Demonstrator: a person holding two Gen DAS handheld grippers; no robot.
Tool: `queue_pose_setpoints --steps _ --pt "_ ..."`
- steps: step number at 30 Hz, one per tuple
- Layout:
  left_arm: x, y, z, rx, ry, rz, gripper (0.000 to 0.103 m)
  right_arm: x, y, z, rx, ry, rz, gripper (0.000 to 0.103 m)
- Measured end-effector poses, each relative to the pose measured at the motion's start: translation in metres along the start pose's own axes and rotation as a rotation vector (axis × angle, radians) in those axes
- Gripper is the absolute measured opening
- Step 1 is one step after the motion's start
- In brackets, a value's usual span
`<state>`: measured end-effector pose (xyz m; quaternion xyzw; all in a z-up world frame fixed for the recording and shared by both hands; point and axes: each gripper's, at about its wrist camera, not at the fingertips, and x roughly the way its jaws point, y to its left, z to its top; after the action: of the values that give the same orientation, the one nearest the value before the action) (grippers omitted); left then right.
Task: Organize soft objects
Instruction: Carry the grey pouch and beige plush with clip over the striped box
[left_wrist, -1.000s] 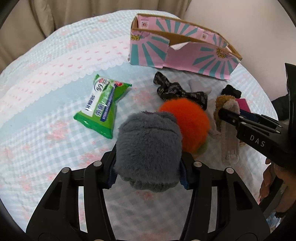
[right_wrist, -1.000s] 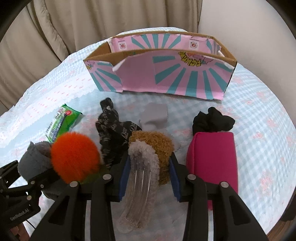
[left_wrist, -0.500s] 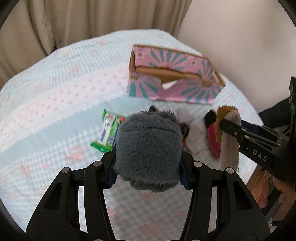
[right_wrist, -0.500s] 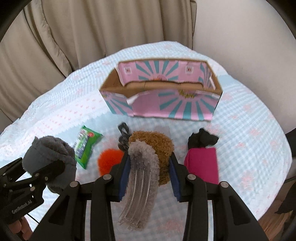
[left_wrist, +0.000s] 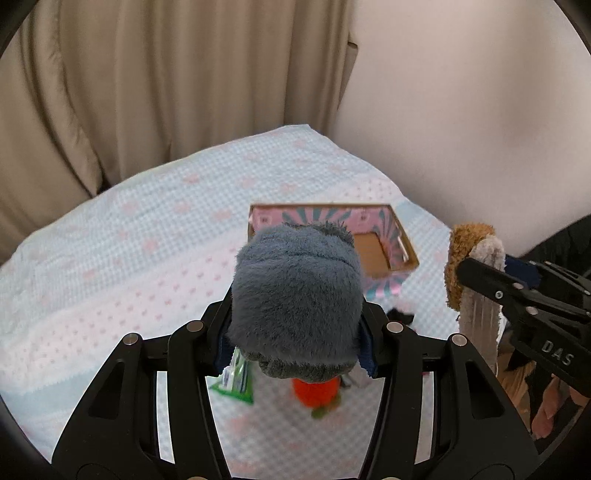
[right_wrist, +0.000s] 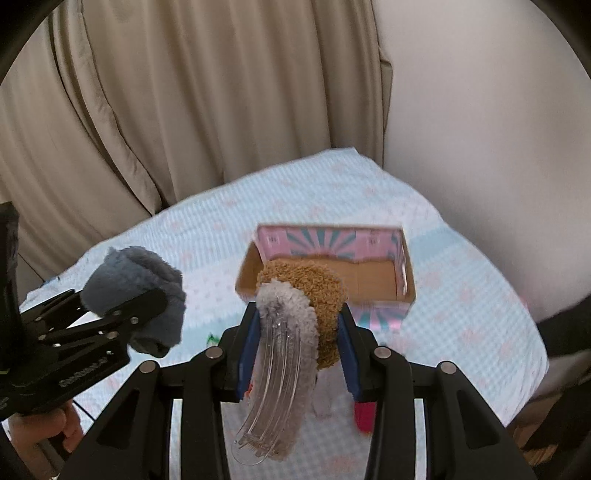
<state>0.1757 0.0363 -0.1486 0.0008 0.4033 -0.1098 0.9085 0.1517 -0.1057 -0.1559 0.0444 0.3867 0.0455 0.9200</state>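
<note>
We are mid-carry: our left gripper (left_wrist: 295, 332) clamped on the fluffy grey plush pouf (left_wrist: 295, 299), our right gripper (right_wrist: 295, 350) on the brown-and-grey fuzzy hair clip (right_wrist: 295, 317), next probably lowering both into the open pink-and-teal cardboard box (right_wrist: 404, 266).

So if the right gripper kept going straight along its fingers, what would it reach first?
Probably the pink box. The right gripper, shut on a furry hair clip, points down at the box's open top, with nothing visible between. Depth is hard to judge through the fisheye.
</note>
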Motion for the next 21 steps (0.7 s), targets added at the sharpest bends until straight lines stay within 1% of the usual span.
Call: queue_pose_setpoints --steps 6,8,10,12,15,21 --pt "0.028 -0.015 0.042 -0.019 0.012 0.017 0.049 0.017 -0.017 0.046 -0.039 -0.002 0.036 0.036" --pt "0.041 -0.021 0.053 -0.018 0.02 0.039 0.049 0.028 -0.026 0.06 -0.05 0.009 0.057 0.037" --pt "0.06 -0.025 0.065 -0.029 0.038 0.055 0.049 0.044 -0.034 0.073 -0.072 0.028 0.079 0.036" --pt "0.084 -0.028 0.075 -0.062 0.064 0.064 0.049 0.058 -0.042 0.082 -0.096 0.043 0.095 0.036" --pt "0.122 -0.029 0.087 -0.107 0.107 0.082 0.049 0.092 -0.058 0.096 -0.138 0.079 0.127 0.036" --pt "0.198 -0.024 0.096 -0.175 0.205 0.13 0.049 0.158 -0.079 0.103 -0.214 0.161 0.186 0.036"
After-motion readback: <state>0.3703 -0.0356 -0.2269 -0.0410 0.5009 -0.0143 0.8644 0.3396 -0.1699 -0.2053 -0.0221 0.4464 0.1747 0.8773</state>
